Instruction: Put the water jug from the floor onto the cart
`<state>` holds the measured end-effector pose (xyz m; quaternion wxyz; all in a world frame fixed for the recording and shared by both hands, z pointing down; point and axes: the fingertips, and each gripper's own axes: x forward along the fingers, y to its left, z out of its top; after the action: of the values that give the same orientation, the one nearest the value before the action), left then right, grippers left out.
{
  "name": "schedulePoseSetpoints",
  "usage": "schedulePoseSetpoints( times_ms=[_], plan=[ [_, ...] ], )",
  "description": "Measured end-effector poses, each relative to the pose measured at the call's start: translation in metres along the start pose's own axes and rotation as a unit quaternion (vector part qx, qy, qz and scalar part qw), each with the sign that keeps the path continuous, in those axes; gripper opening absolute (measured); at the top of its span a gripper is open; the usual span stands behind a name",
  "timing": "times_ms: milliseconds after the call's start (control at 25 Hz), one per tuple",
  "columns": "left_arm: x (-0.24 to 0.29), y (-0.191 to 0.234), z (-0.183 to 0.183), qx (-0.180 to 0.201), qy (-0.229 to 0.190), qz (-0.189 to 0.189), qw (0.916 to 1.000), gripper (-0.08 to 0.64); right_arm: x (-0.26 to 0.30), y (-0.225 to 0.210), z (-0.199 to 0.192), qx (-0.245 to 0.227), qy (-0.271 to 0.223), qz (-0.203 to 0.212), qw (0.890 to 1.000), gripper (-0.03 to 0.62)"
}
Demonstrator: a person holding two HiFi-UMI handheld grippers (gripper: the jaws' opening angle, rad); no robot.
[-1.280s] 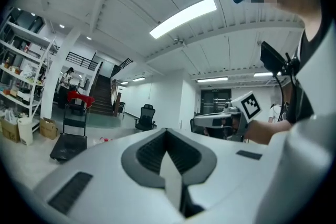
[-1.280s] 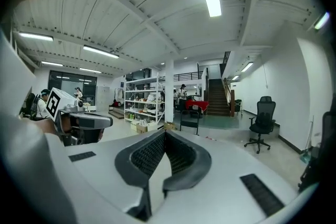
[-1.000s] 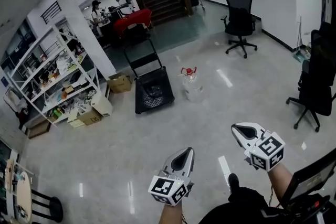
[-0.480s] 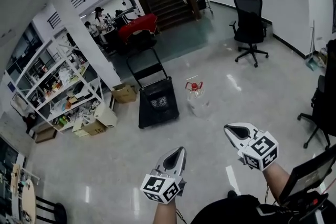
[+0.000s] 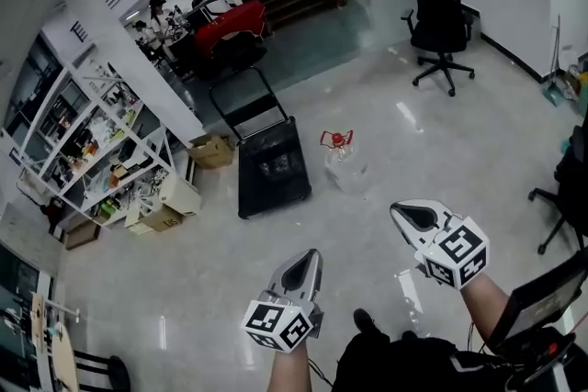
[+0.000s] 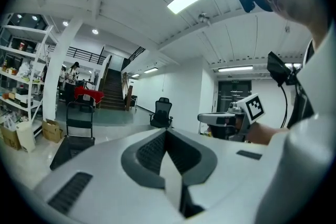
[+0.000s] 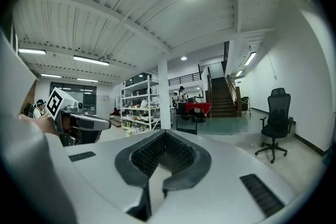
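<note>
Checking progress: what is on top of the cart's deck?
The cart deck looks bare; the water jug stands on the floor beside it. Underneath is hidden.

Shiny grey floor (image 5: 165, 289), mostly open. Around the middle sits a flat black cart (image 5: 273, 170), and the clear water jug (image 5: 342, 165) stands just right of it, not touching. Cardboard boxes (image 5: 212, 150) and a shelf rack (image 5: 101, 142) line the left edge, and there's an office chair (image 5: 439, 14) toward the far edge.
</note>
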<state>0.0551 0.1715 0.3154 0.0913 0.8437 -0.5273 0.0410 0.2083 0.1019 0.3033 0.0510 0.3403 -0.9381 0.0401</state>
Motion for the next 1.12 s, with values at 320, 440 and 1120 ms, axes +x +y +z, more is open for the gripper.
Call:
schedulePoseSetpoints(
  times_ms=[320, 440, 1120],
  plan=[
    [0.091, 0.103, 0.002, -0.023, -0.013, -0.011, 0.9996, -0.003, 0.111, -0.052, -0.005, -0.039, 0.017, -0.018, 0.999, 0.000],
    [0.126, 0.152, 0.015, -0.022, -0.018, -0.011, 0.9995, -0.003, 0.156, -0.078, 0.008, -0.029, 0.012, -0.052, 0.998, 0.000],
    [0.278, 0.328, 0.073, 0.012, -0.014, -0.047, 0.9987, -0.003, 0.372, -0.185, 0.056, 0.006, -0.028, -0.075, 0.997, 0.000]
  ],
)
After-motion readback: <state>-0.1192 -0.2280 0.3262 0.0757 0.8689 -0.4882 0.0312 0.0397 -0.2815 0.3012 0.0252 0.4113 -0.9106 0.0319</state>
